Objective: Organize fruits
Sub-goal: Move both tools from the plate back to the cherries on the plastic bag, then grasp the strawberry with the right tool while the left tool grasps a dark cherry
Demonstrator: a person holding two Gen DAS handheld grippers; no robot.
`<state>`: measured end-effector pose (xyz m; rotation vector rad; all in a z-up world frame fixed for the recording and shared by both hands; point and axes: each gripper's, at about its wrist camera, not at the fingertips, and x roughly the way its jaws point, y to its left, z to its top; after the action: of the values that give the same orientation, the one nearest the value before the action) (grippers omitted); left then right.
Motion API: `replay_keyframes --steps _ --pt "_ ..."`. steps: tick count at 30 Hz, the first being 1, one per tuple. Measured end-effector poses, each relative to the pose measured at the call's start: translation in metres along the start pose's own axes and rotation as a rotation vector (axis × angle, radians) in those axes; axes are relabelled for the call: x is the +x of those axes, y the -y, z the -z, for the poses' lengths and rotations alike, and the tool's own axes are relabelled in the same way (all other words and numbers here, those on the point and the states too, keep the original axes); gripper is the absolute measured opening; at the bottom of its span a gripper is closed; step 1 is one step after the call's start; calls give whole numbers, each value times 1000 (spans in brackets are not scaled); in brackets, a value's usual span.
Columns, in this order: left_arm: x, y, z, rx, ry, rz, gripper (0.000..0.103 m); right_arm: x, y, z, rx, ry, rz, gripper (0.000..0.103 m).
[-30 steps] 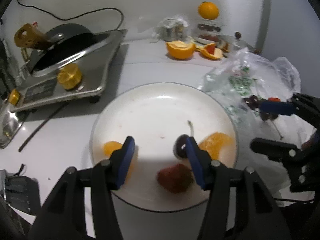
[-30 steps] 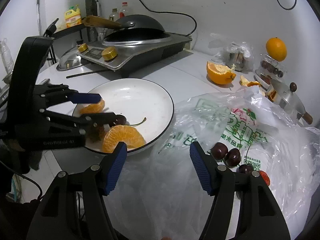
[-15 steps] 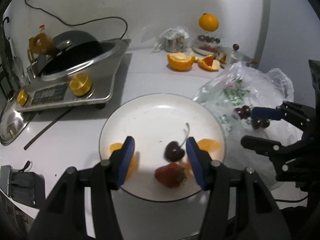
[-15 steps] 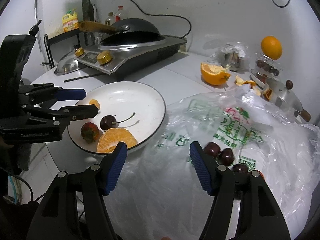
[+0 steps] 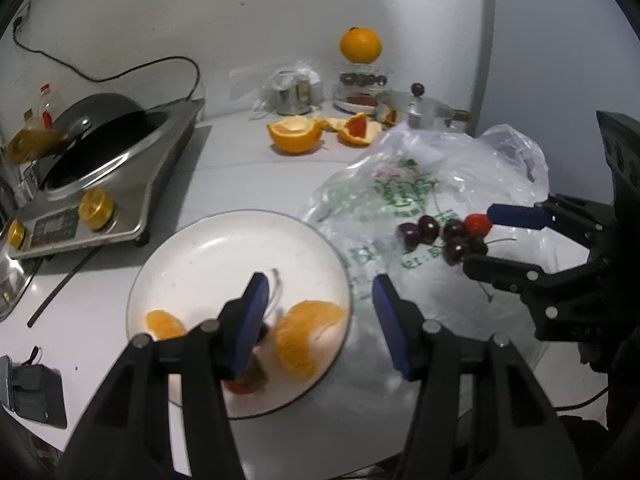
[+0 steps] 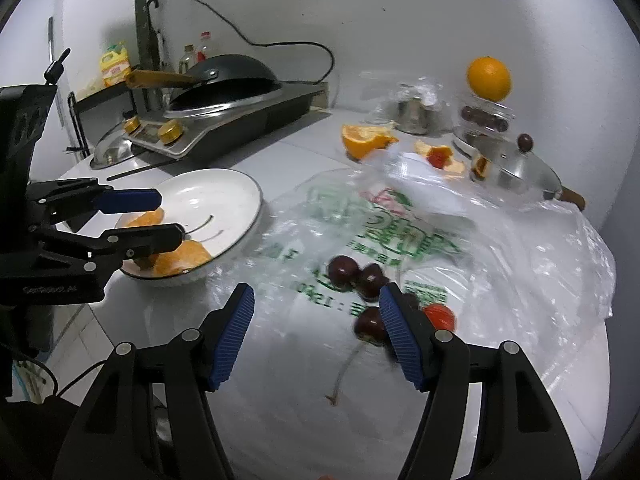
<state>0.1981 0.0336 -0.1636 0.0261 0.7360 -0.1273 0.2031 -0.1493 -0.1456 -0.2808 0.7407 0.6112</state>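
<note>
Now your white plate [image 5: 192,264] holds peeled orange segments [image 5: 310,338]; cherries [image 6: 343,270] lie on the plastic bag [image 6: 500,248] at its three o'clock. Both your left gripper [image 5: 316,320] and right gripper [image 6: 316,338] tilt downward, fingers released, empty.

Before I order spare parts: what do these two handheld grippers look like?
Both match: the left gripper and right gripper have black angular linkage arms with silver pivot bolts and blue ribbed pads. The left body carries faint lettering, too blurred to read.
</note>
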Motion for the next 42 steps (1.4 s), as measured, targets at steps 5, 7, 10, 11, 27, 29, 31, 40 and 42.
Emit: replay_keyframes --steps 5,7,10,11,27,29,31,40,42 --pt "6 19 -6 17 -10 11 57 -5 18 8 21 9 -1 69" --pt "9 26 -8 26 -15 15 58 -7 25 10 30 13 -1 68" --pt "13 37 -11 38 -25 17 58 -9 34 14 44 18 -3 68" --pt "14 41 -12 41 -28 19 58 -9 37 16 47 18 -2 68" --pt "39 76 -20 70 -77 50 59 -1 85 30 128 4 6 68" --pt "43 77 -21 70 -82 51 59 3 90 29 134 1 5 65" --pt "47 79 -22 66 -89 55 59 7 93 28 135 -6 3 61" --pt "64 86 -26 52 -108 78 59 24 94 23 107 -36 -27 44" --pt "67 88 -27 51 -111 80 59 28 95 24 111 -46 -36 44"
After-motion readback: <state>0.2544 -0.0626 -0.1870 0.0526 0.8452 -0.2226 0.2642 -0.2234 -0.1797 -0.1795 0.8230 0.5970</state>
